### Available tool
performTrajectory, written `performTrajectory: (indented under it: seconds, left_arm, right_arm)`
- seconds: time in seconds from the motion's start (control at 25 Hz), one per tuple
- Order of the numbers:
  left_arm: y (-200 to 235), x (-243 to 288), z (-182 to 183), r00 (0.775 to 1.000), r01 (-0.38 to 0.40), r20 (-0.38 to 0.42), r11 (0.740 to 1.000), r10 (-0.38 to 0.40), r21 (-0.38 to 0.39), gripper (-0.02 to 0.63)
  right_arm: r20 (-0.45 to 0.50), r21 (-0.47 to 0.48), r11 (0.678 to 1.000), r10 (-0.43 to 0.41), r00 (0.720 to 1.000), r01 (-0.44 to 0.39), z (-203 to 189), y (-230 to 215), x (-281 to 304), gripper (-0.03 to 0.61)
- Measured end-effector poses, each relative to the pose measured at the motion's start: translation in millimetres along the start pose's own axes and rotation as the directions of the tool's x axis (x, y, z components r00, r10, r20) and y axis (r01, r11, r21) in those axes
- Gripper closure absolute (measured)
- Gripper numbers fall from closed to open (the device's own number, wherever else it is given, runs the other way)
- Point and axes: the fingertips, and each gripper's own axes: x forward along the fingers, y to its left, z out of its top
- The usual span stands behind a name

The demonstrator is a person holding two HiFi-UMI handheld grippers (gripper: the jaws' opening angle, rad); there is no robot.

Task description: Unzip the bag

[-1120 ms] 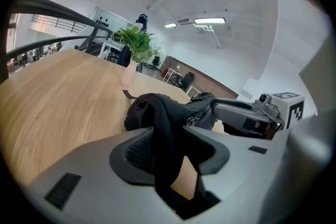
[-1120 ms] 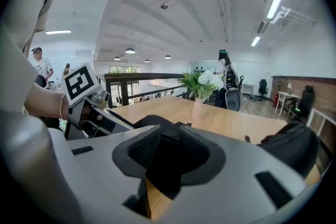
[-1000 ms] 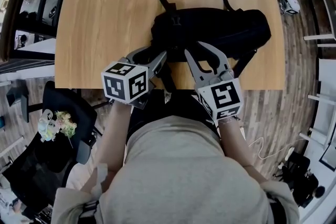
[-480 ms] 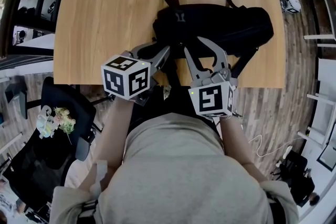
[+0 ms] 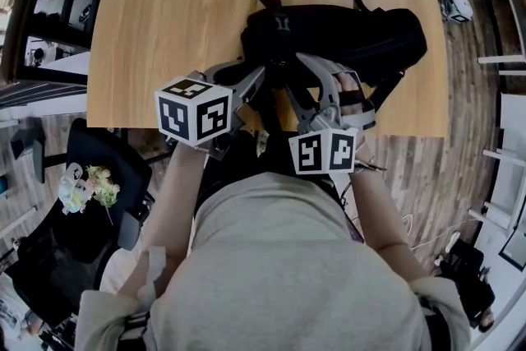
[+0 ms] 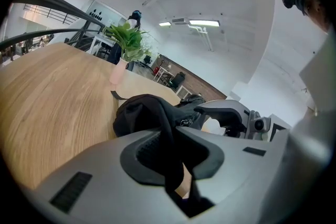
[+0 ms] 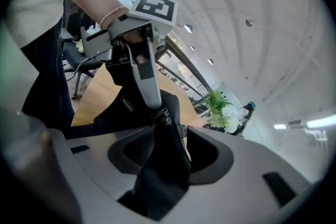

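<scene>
Black bag (image 5: 345, 37) on table (image 5: 164, 12). Left gripper (image 5: 256, 80) fingers, just closing, pinch a bag fold; right gripper (image 5: 316, 68) fingers, just opening wide, straddle the zip (image 7: 160, 116).

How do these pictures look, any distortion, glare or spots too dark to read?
Head view: fisheye bends the table edges; light is even; the black bag reads as a near-featureless dark mass. Left gripper view: round dark vignette, a bright ceiling light glaring, the plant fairly sharp. Right gripper view: same vignette, scene tilted, foreground bag fabric almost pure black.
</scene>
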Motion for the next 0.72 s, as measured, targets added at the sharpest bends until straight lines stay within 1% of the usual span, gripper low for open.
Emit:
performTrajectory:
  seconds: [0.16, 0.28, 0.4, 0.52, 0.6, 0.72]
  left_arm:
    - [0.4, -0.3, 0.3, 1.000, 0.000, 0.001, 1.000, 0.000, -0.014, 0.541]
    - [0.1, -0.6, 0.0, 1.000, -0.003, 0.002, 1.000, 0.003, -0.023, 0.541]
    - [0.8, -1.0, 0.4, 1.000, -0.005, 0.003, 0.999, 0.005, -0.034, 0.541]
    - [1.8, -1.0, 0.5, 1.000, -0.009, 0.005, 0.999, 0.009, -0.045, 0.541]
    - [2.6, -0.9, 0.2, 1.000, -0.007, 0.010, 0.998, 0.008, -0.056, 0.541]
    - [4.4, -0.7, 0.1, 1.000, 0.000, 0.019, 0.997, 0.001, -0.072, 0.541]
  right_arm:
    - [-0.002, -0.149, 0.989, -0.009, 1.000, 0.008, 0.2, 4.7, 7.4, 0.391]
    - [0.004, -0.254, 0.967, -0.025, 1.000, 0.025, 3.7, 8.3, 10.4, 0.383]
    - [0.027, -0.332, 0.942, -0.038, 0.999, 0.045, 7.4, 11.7, 14.4, 0.379]
    - [0.049, -0.385, 0.921, -0.049, 0.998, 0.064, 9.0, 12.9, 18.4, 0.377]
    - [0.057, -0.402, 0.913, -0.054, 0.997, 0.072, 9.8, 12.4, 19.6, 0.377]
    - [0.074, -0.382, 0.920, -0.063, 0.995, 0.086, 12.5, 9.6, 18.7, 0.371]
